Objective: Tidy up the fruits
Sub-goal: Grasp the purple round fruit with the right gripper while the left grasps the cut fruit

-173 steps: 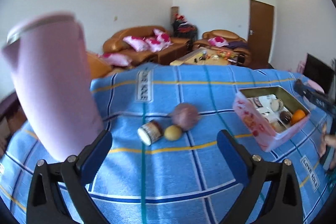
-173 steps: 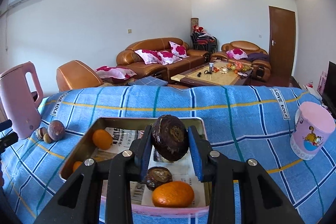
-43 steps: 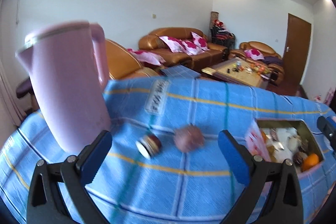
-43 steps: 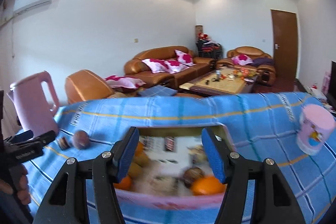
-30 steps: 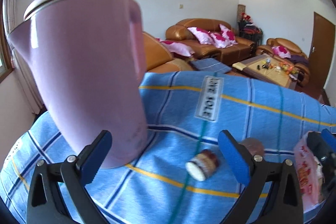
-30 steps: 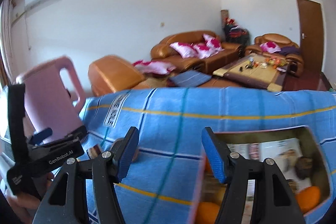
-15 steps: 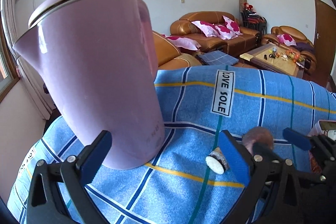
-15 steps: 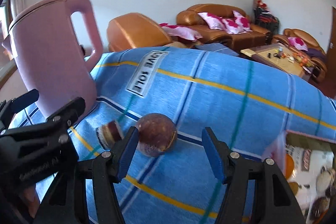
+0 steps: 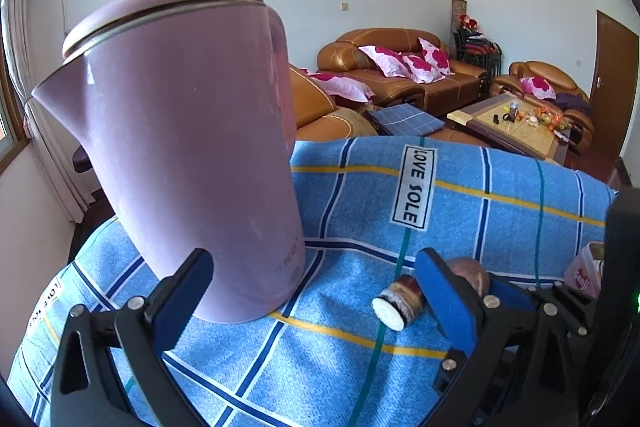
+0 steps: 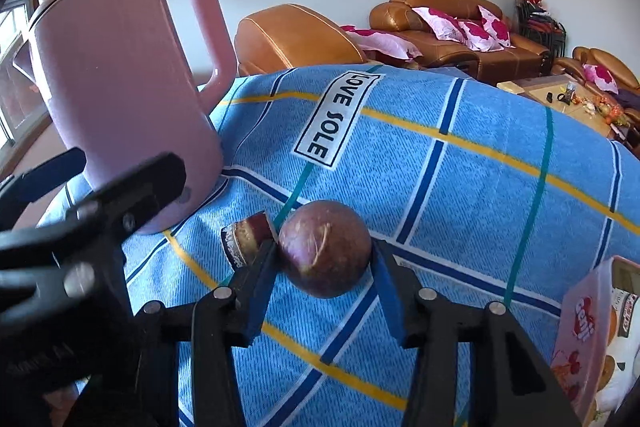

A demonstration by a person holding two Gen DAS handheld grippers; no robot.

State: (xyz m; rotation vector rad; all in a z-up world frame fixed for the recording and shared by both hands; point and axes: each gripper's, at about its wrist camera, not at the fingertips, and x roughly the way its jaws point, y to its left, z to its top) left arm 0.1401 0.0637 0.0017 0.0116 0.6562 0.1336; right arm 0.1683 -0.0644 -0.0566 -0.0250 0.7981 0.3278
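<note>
Swung my right gripper (image 10: 324, 263) over from the box (image 10: 580, 319), fingers closing round the purple fruit (image 10: 325, 247) beside the kettle (image 10: 120, 87); left gripper (image 9: 316, 291) open, round fruit might squirt out sideways.

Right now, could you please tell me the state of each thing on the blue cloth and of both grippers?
Pink kettle: upright, lid shut.
Purple round fruit: on the cloth, between the right gripper's pads.
Small cut fruit piece: on its side, beside the round fruit.
Fruit box: open, fruit inside.
Right gripper: closing around the round fruit.
Left gripper: open, empty.
</note>
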